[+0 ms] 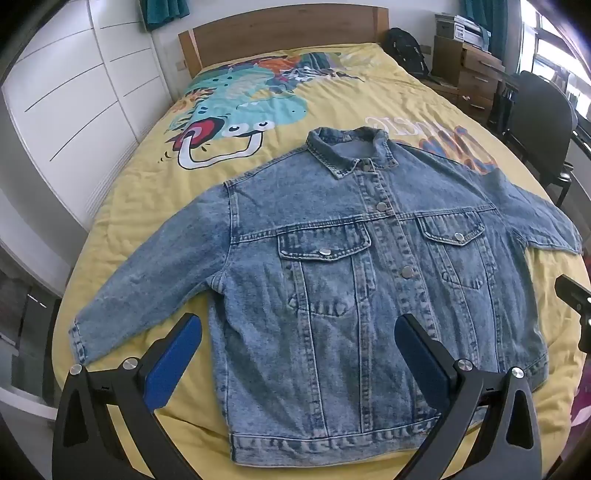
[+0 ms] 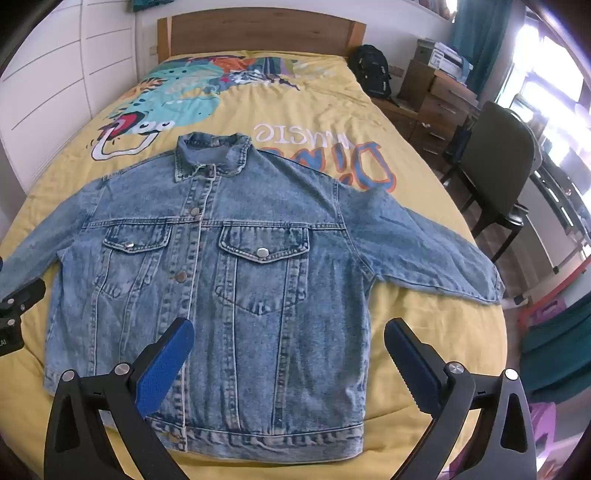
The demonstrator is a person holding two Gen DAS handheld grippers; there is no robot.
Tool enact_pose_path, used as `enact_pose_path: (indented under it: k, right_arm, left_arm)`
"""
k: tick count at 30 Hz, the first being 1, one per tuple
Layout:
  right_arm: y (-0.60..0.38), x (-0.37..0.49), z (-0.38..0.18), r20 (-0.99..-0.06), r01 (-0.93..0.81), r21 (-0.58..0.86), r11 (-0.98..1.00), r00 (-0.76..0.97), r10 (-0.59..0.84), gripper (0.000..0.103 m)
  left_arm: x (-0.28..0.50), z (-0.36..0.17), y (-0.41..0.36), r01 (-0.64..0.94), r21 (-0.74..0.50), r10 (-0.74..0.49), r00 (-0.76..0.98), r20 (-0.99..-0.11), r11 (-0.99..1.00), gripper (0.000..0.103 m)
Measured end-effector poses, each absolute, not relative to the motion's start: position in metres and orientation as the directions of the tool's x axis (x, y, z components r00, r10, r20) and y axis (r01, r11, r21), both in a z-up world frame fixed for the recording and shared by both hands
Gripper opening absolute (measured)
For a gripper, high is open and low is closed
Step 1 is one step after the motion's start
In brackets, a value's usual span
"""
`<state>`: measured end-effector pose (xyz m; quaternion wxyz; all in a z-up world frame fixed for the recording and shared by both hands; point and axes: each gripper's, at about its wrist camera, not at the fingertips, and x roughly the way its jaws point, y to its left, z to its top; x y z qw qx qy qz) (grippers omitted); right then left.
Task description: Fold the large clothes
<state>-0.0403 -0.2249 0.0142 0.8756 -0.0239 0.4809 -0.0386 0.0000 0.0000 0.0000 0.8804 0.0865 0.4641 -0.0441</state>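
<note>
Below both wide-apart grippers, left gripper point(image 1: 297, 349) and right gripper point(image 2: 288, 354), denim jacket point(image 1: 351, 288) lies flat.

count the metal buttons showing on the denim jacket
6 on the denim jacket: collar, upper placket, mid placket, each chest pocket flap, hem. A gripper may hide more.

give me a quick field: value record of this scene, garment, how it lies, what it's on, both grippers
garment: denim jacket, front up, buttoned
layout: spread flat, unfolded, both sleeves out to the sides, collar toward the headboard
surface: yellow bedspread with a cartoon print
left hand-held gripper: open, holds nothing, over the jacket's lower half
right hand-held gripper: open, holds nothing, over the jacket's lower half
nearby: dark chair beside the bed
fold progress: none visible
</note>
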Motion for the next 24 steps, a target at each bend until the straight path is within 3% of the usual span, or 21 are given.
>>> enact_pose_path:
  k: [24]
  right_arm:
    - [-0.2213,-0.0375,0.0176,-0.844,0.043,-0.086,0.995,0.528,-0.096,0.103]
  left_arm:
    - [0.0006,-0.0011,-0.0005,0.153,0.113,0.007,0.563,-0.826,0.982,0.102]
